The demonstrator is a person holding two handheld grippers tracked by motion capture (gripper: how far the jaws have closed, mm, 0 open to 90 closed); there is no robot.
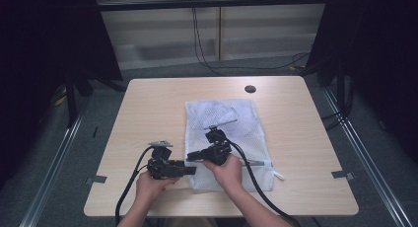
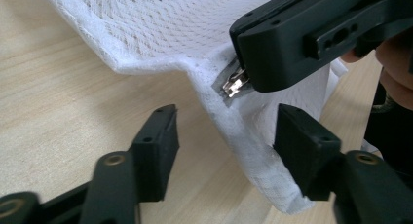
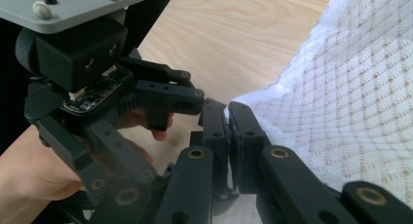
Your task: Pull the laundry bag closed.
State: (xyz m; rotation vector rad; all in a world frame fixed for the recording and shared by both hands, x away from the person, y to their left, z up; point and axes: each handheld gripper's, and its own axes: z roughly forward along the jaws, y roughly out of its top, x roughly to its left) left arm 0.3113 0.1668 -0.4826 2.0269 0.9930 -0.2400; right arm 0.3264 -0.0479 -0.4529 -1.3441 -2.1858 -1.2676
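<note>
Mesh bag corner between your claws

Your right claw is clamped on the white mesh bag at its zipper pull; your left claw gapes, the bag's lifted corner between its jaws, above the tabletop.

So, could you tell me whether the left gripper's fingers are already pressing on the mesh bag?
No, the left gripper fingers stand apart around the mesh bag's corner.

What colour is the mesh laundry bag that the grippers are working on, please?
The mesh laundry bag is white, with an open net weave; the left gripper view shows it best.
</note>
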